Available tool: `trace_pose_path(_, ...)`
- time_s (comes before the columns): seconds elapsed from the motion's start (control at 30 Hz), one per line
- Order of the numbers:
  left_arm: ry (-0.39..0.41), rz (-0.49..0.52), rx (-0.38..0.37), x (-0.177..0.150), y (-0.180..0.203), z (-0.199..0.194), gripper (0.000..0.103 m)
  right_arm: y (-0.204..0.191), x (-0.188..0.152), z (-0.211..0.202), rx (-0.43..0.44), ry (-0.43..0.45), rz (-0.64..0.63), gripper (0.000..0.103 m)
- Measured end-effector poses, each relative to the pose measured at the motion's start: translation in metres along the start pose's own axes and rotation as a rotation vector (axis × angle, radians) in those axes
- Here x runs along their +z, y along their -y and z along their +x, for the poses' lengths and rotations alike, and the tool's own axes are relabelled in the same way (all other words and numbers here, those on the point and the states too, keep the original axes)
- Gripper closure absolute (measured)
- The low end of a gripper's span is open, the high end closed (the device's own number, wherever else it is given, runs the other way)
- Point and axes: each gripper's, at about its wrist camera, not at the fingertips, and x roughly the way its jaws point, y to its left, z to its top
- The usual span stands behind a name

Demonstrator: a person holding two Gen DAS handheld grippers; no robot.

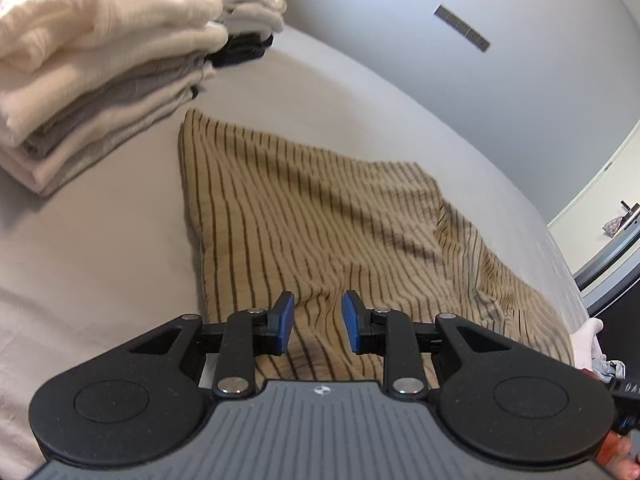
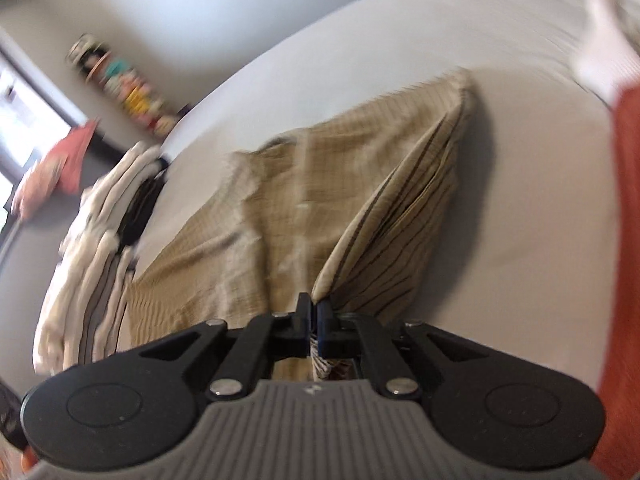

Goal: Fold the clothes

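A tan garment with thin dark stripes (image 1: 304, 216) lies on the grey bed sheet (image 1: 100, 240). My left gripper (image 1: 318, 322) is open and empty, its blue pads just above the garment's near edge. In the right wrist view the same garment (image 2: 248, 216) is lifted at one edge. My right gripper (image 2: 314, 316) is shut on that edge, and a fold of striped cloth (image 2: 400, 236) rises from the jaws. The view is motion-blurred.
A stack of folded white and grey clothes (image 1: 100, 64) sits at the back left of the bed; it also shows in the right wrist view (image 2: 100, 240). A grey wall (image 1: 480, 80) lies beyond the bed. An orange sleeve (image 2: 628, 240) is at the right.
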Motion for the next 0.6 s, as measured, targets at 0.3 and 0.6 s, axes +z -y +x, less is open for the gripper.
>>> trace_pose_path(0.3,-0.040,-0.051,-0.004,0.002,-0.015,0.005,0.073,-0.092,-0.011,0.037,0.130,-0.163,-0.261,0.100)
trace_pose_path(0.6,-0.043,-0.064,0.001,0.005,-0.019,0.004,0.073,-0.143,-0.060,0.071,0.204,-0.387,-0.418,0.100)
